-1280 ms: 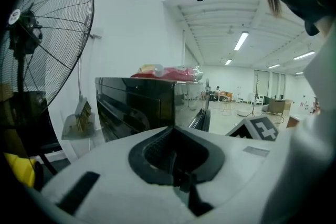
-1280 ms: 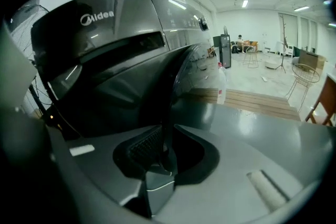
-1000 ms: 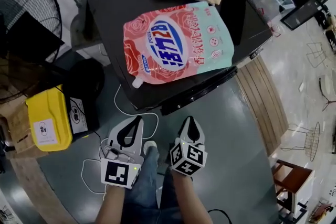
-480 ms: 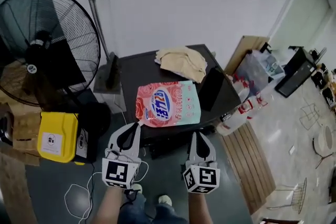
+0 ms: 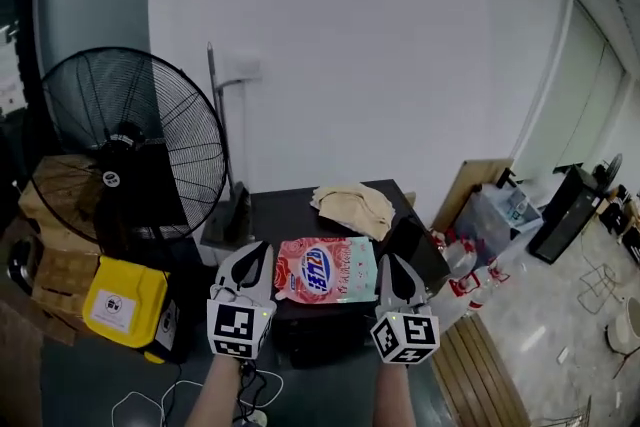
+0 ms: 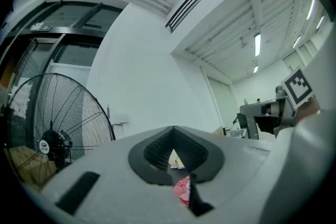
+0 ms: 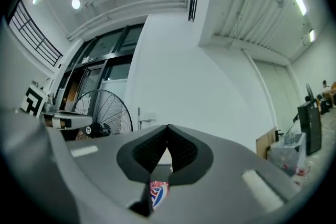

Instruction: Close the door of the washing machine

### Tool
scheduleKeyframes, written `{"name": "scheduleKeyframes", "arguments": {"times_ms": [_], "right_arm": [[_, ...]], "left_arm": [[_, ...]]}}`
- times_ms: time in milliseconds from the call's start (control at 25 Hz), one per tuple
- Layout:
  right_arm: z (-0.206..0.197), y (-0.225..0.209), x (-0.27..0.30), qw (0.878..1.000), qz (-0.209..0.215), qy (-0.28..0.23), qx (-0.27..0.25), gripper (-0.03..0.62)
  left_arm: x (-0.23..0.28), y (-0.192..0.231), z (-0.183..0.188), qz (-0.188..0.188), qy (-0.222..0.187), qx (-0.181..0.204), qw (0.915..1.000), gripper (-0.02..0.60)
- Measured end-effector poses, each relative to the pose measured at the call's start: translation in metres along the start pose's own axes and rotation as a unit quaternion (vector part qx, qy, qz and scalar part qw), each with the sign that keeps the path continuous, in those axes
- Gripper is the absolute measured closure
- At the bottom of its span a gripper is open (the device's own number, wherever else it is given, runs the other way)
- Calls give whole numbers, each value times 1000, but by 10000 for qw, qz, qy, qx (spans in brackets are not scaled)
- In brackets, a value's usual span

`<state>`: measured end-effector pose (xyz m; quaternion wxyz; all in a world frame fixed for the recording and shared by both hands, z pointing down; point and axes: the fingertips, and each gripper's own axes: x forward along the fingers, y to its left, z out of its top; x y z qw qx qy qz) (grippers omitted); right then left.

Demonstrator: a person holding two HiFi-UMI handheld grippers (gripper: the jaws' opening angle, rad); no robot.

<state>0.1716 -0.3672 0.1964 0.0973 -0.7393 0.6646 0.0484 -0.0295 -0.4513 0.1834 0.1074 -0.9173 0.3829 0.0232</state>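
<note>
Only head view: washing machine [image 5: 280,215] by the wall, detergent pouch [image 5: 327,269] and cloth [image 5: 352,205] on its dark top; door not discernible.
Left gripper [image 6: 174,128]: own view shows jaws pressed together, empty.
Right gripper [image 7: 168,126]: own view shows jaws pressed together, empty.

**Hidden, cropped or illegible: head view and both gripper views**

We cannot make out the door of the washing machine [image 5: 285,215]. In the head view its front is a dark patch low between the left claw [image 5: 253,250] and the right claw [image 5: 390,260], partly covered by them. The print on the detergent pouch [image 5: 326,269] is too small to read. Both forearms [image 5: 215,395] are cut off by the bottom edge. In the left gripper view the claw's own body covers the lower half, and only slivers of pouch and cloth [image 6: 176,159] show through the gap. The right gripper view gives just a scrap of pouch.
</note>
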Motion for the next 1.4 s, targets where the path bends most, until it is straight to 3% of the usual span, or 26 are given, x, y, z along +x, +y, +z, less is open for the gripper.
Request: {"name": "scheduleKeyframes", "arguments": {"times_ms": [400,1400], "right_arm": [[0,6,3,9999,40,-1,110,586],[-6,13,-1,9999,14,79,104,585]], "left_arm": [[-9,8,0,243,74,-80,9996,574],[-20,0,-7,209,163,-41,9996,574]]}}
